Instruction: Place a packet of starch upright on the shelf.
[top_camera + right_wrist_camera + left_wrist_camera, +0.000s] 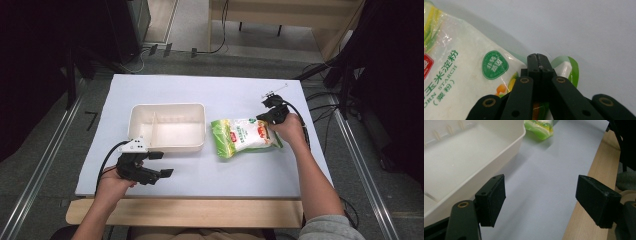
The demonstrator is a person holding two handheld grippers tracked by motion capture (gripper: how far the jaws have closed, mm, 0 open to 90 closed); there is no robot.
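Right tool (539, 63) is clamped tight on the edge of the corn starch bag (243, 136), jaws pressed together with the packet's rim pinched between them. The bag lies flat on the worktop (215, 172) toward the right edge, just beside the cream divided container (167, 126), which sits empty. Left tool (540, 201) waits near the front-left corner, jaws spread wide, gripping nothing. My guess: the bag is bound for that container, so grasp made, lift and placement to come.
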